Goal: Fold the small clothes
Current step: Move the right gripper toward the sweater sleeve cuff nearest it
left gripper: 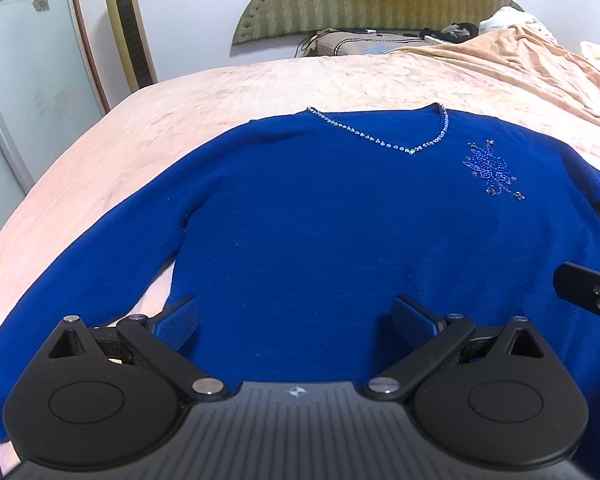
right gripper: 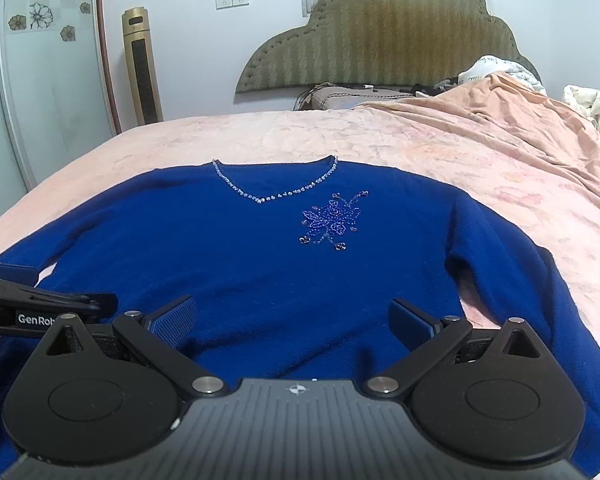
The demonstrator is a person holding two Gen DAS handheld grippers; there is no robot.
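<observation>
A royal-blue long-sleeved sweater (left gripper: 300, 216) lies flat, front up, on the bed, with a beaded V-neckline (left gripper: 384, 136) and a beaded flower (left gripper: 490, 172) on the chest. It also shows in the right wrist view (right gripper: 240, 264). My left gripper (left gripper: 296, 320) is open and empty above the sweater's lower body, near its left side. My right gripper (right gripper: 292, 316) is open and empty above the lower body further right. The right gripper's edge shows in the left view (left gripper: 588, 288); the left gripper shows in the right view (right gripper: 40, 304).
The pink bedspread (left gripper: 260, 88) covers the bed. A padded olive headboard (right gripper: 384, 36) stands behind it. A pillow (right gripper: 332, 98) and heaped bedding (right gripper: 540, 92) lie at the far right. A gold tower fan (right gripper: 142, 64) and a sliding glass door (right gripper: 40, 80) stand at the left.
</observation>
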